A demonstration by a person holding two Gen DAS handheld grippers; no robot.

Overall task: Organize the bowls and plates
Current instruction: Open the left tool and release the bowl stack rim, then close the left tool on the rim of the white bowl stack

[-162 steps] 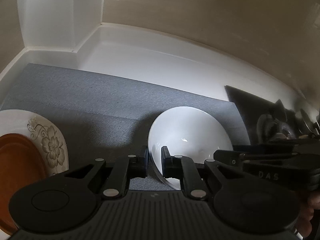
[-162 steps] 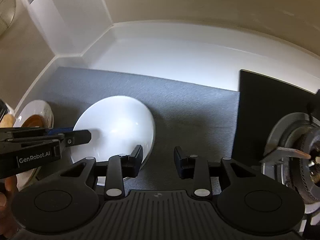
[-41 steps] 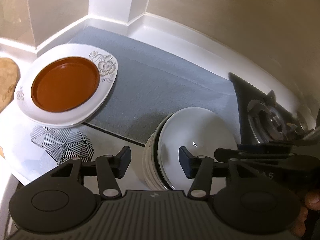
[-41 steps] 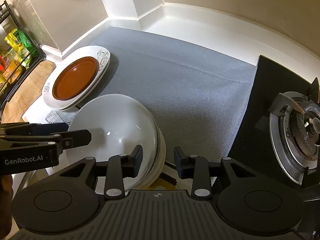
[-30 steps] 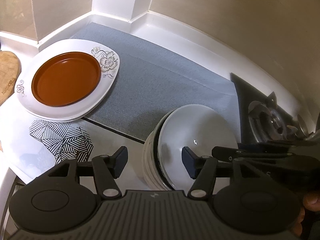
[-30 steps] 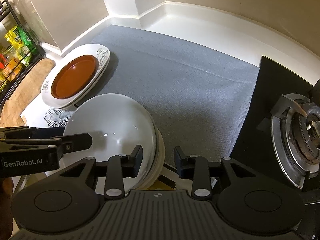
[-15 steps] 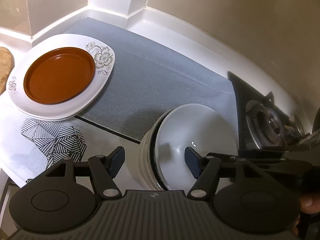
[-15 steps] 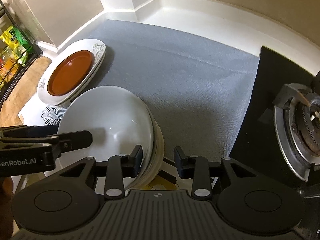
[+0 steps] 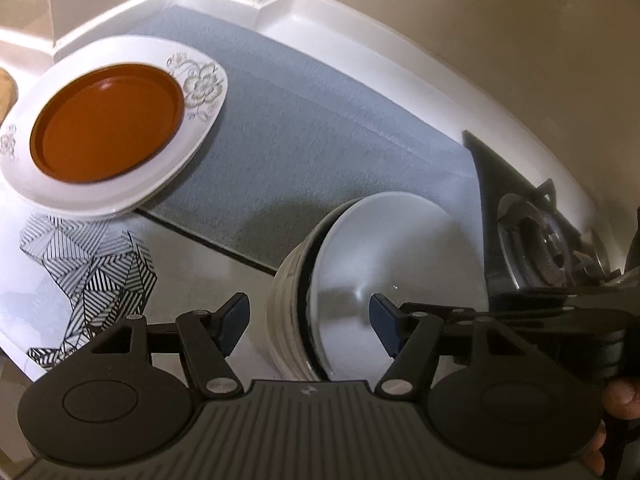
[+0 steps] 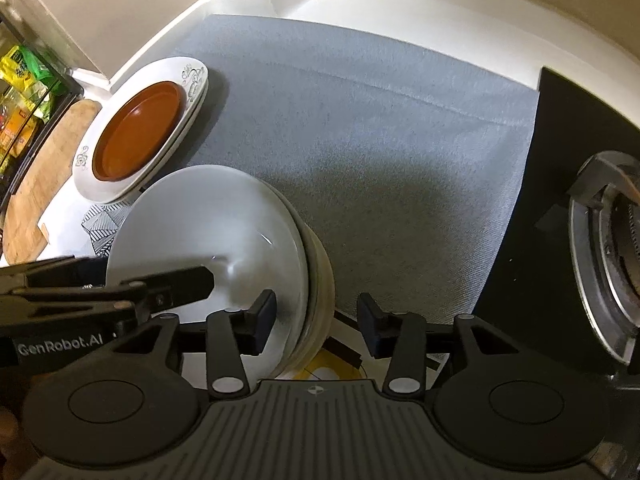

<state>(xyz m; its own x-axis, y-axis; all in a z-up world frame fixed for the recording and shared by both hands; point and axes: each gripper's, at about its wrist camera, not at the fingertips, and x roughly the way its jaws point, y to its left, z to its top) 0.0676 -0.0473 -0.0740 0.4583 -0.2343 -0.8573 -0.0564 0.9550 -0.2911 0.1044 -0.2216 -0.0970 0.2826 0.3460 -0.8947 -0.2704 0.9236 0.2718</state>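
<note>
A white bowl (image 9: 400,256) sits nested in a stack of ribbed cream bowls (image 9: 286,304) at the counter's near edge; it also shows in the right wrist view (image 10: 208,220). My left gripper (image 9: 310,322) is open, its jaws on either side of the stack's left rim, holding nothing. My right gripper (image 10: 316,320) is open over the stack's right rim (image 10: 320,280), empty. A brown plate (image 9: 106,122) lies on white floral plates (image 9: 200,84) at the left.
A grey mat (image 10: 380,128) covers the counter behind the bowls. A black stove with a burner (image 10: 604,260) is at the right. A black-and-white patterned cloth (image 9: 92,256) lies at the left. A rack with packets (image 10: 20,92) stands far left.
The left gripper, once shut on the white bowl over the mat, has let it go on the stack and opened wider. Both grippers have drawn back slightly.
</note>
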